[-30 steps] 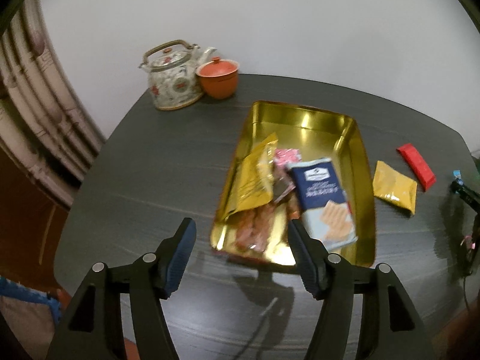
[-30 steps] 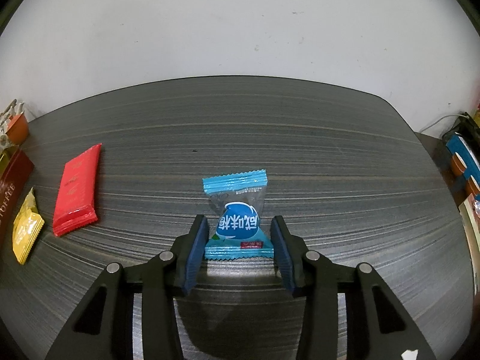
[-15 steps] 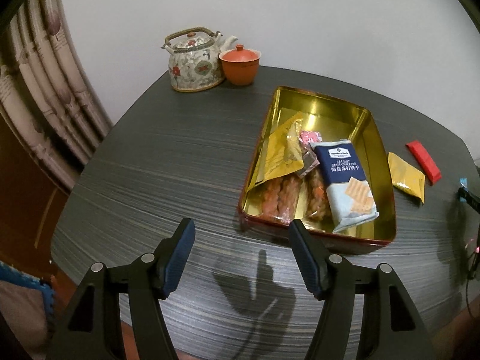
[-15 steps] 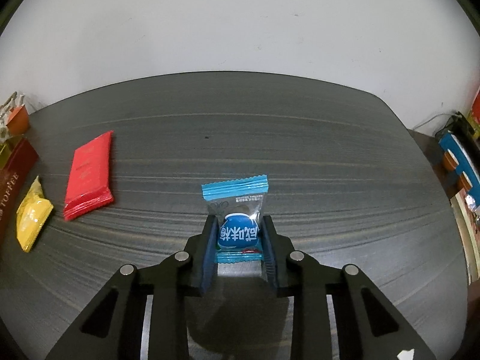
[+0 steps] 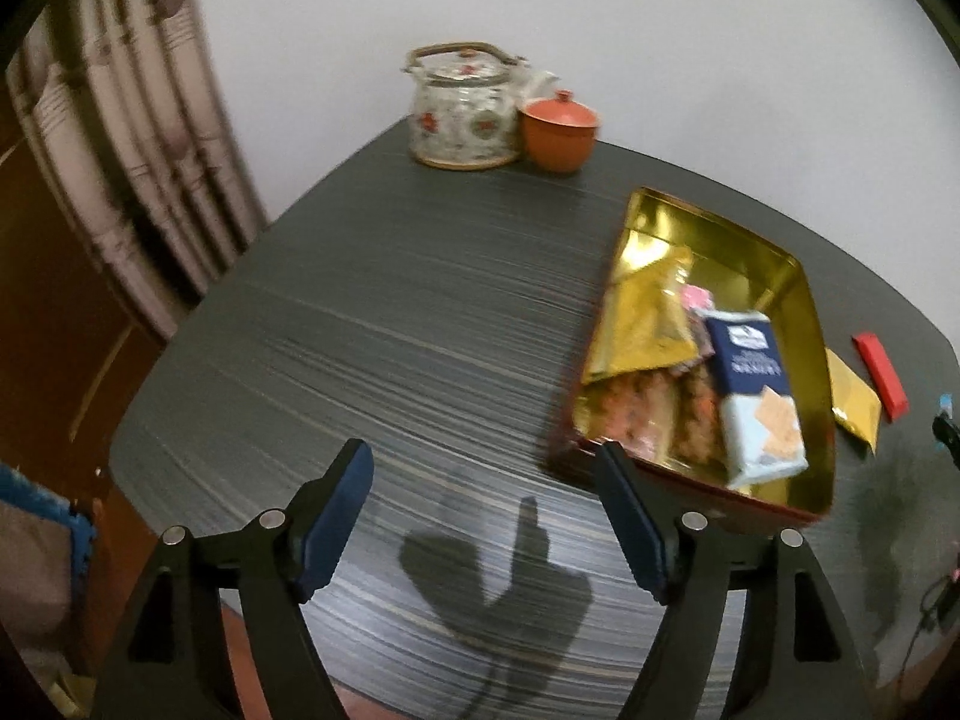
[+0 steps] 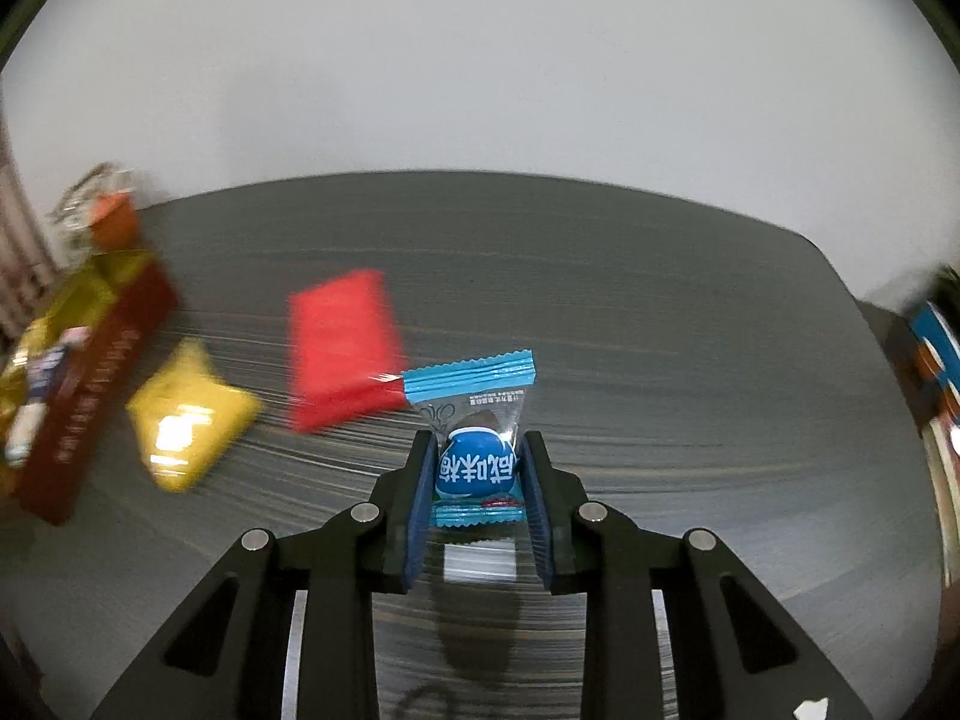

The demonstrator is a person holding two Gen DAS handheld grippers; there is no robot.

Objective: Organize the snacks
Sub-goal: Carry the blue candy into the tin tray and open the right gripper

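Note:
My right gripper is shut on a blue candy packet and holds it above the dark table. A red packet and a yellow packet lie on the table to its left, next to the gold tin tray. In the left wrist view the tray holds a blue cracker pack, a gold bag and other snacks. The yellow packet and red packet lie to the tray's right. My left gripper is open and empty, above the table's near edge, left of the tray.
A floral teapot and an orange lidded cup stand at the table's far corner. A curtain hangs to the left. Boxes sit beyond the table's right edge.
My right gripper closed on the blue candy packet, lifted it and swung left toward the red packet. My left gripper drew back and left, away from the tray.

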